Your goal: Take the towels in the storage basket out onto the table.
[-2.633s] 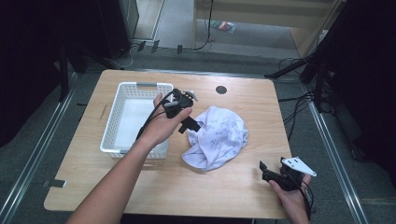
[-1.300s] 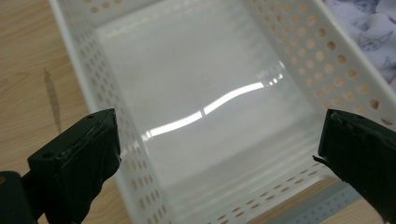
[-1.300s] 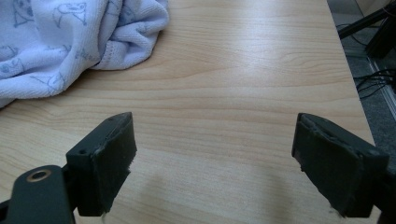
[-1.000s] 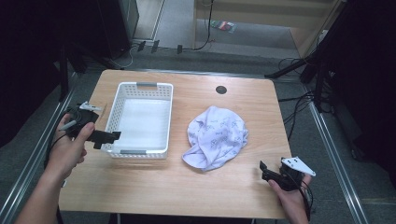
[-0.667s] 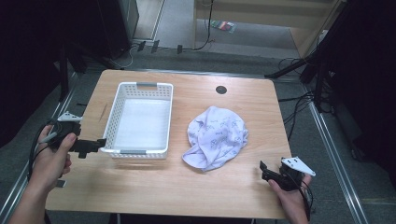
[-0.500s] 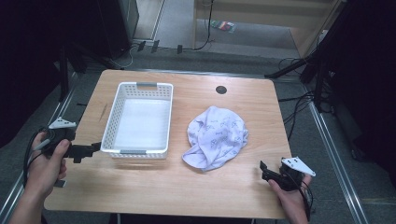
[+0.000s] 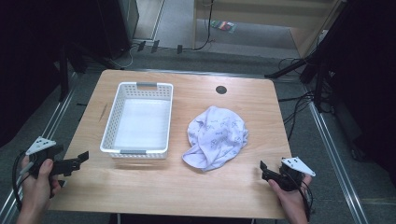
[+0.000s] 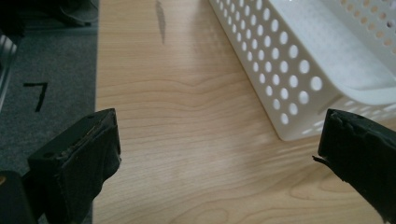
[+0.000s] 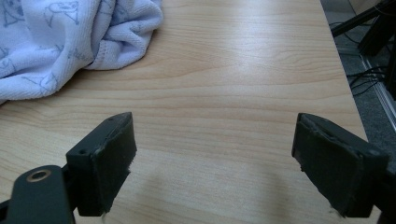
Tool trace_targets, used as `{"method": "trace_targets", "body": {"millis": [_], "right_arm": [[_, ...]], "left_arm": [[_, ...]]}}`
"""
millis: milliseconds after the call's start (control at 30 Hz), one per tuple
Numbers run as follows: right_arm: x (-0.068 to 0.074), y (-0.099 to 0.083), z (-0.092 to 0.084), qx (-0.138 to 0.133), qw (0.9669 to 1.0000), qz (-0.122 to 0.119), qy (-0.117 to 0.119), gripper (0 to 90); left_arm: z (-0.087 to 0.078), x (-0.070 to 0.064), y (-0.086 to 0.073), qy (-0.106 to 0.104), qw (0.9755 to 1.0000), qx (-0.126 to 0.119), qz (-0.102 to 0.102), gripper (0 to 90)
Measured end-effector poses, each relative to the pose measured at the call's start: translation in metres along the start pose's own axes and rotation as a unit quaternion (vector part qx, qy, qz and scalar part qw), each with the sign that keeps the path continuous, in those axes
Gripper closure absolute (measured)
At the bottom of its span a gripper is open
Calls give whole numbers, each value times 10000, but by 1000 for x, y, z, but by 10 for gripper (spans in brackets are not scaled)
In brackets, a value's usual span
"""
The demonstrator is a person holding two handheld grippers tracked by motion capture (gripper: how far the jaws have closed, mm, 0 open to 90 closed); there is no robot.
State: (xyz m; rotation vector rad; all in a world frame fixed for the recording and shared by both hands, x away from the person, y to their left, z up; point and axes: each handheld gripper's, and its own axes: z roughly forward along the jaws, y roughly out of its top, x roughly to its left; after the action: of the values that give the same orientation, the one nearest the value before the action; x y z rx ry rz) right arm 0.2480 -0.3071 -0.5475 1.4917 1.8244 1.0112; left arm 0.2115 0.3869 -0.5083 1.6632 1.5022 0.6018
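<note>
On the light wooden table (image 7: 154,186), a white perforated rectangular plastic basket (image 7: 138,118) sits left of centre, with nothing inside it. Just right of the basket lies a crumpled pale lilac patterned cloth (image 7: 217,136), apart from it. Beyond the cloth, near the table's far edge, is a small round black hole (image 7: 221,89). Left of the basket, at the table's near left edge, a hand holds the left gripper (image 7: 80,158), jaws spread wide and gripping nothing. Right of the cloth, near the table's front corner, the right gripper (image 7: 262,171) rests, jaws likewise wide apart.
</note>
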Motion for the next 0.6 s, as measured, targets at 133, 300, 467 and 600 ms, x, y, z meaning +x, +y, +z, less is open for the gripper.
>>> {"method": "trace_targets", "body": {"millis": [133,300,467,600], "right_arm": [[0,0,0,-7,10000,-18,-2,136],[0,0,0,0,10000,0,8,136],[0,0,0,-9,10000,14,11,135],[0,0,0,-10,10000,-5,40,135]], "left_arm": [[6,12,-17,100,9993,-294,-224,0],[12,14,-27,54,9991,-380,-158,0],[15,8,-33,41,9993,-369,28,0],[19,8,-34,100,9996,-255,-49,0]]}}
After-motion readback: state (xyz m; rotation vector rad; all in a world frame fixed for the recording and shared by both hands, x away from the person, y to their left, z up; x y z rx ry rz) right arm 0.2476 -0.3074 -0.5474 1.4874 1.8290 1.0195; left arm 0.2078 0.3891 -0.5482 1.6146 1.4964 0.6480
